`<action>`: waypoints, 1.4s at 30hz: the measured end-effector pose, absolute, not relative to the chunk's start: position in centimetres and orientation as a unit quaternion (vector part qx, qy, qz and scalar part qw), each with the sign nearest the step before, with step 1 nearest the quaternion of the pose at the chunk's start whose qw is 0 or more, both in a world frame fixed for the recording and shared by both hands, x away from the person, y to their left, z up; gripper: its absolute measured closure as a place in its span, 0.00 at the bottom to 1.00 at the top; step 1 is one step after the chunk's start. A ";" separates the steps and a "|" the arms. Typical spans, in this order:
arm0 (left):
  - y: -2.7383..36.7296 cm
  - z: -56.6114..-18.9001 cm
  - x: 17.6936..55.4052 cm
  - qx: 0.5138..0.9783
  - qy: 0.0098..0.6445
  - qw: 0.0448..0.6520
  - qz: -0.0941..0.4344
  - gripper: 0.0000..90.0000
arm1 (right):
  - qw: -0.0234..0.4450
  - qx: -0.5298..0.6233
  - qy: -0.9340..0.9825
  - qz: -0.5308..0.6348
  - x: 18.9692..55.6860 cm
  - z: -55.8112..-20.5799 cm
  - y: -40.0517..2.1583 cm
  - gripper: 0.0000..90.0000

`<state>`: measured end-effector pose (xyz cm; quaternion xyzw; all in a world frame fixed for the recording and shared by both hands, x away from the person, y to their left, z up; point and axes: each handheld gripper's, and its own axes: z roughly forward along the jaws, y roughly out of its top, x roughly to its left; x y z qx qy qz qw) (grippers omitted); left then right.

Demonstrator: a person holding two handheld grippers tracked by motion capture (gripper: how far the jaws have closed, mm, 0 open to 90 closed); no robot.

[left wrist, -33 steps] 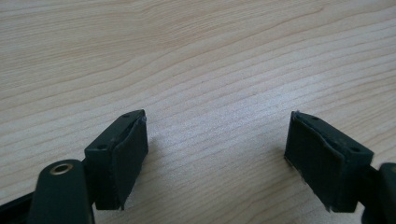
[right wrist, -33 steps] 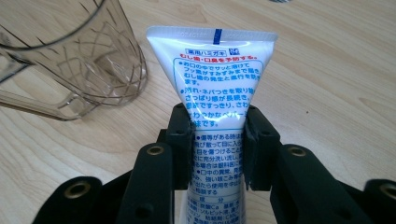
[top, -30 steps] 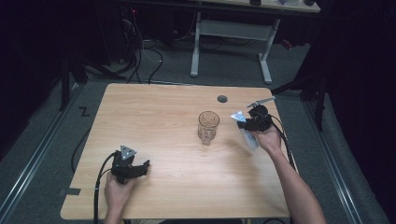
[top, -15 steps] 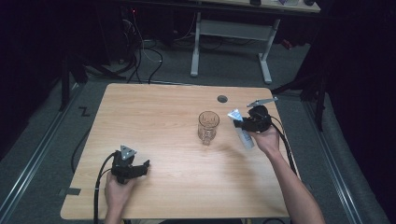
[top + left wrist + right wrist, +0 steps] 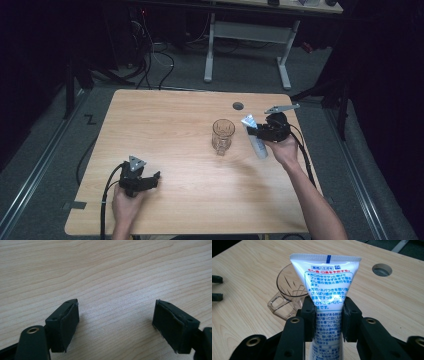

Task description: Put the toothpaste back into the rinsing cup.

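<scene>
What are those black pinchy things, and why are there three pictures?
A person sits at a wooden table and holds a squeeze tool, a claw, in each hand. One camera looks down from above. Two small cameras ride on the claws and look along their jaws. The left claw is open over bare wood, holding nothing. The right claw pinches a white toothpaste tube around its middle, flat crimped end pointing away. Behind the tube stands a clear glass mug. The table also has a round hole.
</scene>
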<state>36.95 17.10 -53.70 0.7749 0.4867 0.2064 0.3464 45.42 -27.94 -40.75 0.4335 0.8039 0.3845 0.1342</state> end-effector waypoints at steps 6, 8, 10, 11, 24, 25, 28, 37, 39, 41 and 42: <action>17.1 -53.7 37.0 0.775 0.486 0.346 0.206 0.24 | 0.134 0.425 0.800 0.402 45.2 -40.2 -27.6 0.76; 17.1 -53.7 37.0 0.775 0.487 0.346 0.206 0.24 | 0.136 0.422 0.799 0.406 45.1 -40.1 -27.5 0.76; 17.1 -53.7 37.0 0.775 0.486 0.346 0.206 0.24 | 0.135 0.421 0.798 0.410 45.1 -39.9 -27.4 0.76; 17.1 -53.7 37.0 0.775 0.487 0.346 0.206 0.24 | 0.135 0.421 0.798 0.410 45.1 -39.9 -27.4 0.76; 17.1 -53.7 37.0 0.775 0.486 0.346 0.206 0.24 | 0.140 0.403 0.795 0.432 45.1 -38.6 -26.4 0.76; 17.1 -53.7 37.0 0.775 0.487 0.346 0.206 0.24 | 0.140 0.402 0.795 0.431 45.2 -38.5 -26.3 0.76; 17.1 -53.7 37.0 0.775 0.487 0.346 0.206 0.24 | 0.141 0.396 0.795 0.438 45.3 -38.2 -25.8 0.76; 17.1 -53.7 37.0 0.775 0.487 0.346 0.206 0.24 | 0.150 0.386 0.793 0.447 45.6 -37.6 -24.7 0.76; 17.1 -53.7 37.0 0.775 0.487 0.346 0.206 0.24 | 0.150 0.386 0.792 0.448 45.7 -37.6 -24.6 0.76; 17.1 -53.7 37.0 0.775 0.487 0.346 0.206 0.24 | 0.153 0.383 0.789 0.455 45.8 -37.4 -24.3 0.75; 17.1 -53.7 37.0 0.775 0.487 0.346 0.206 0.24 | 0.153 0.383 0.789 0.455 45.8 -37.4 -24.3 0.75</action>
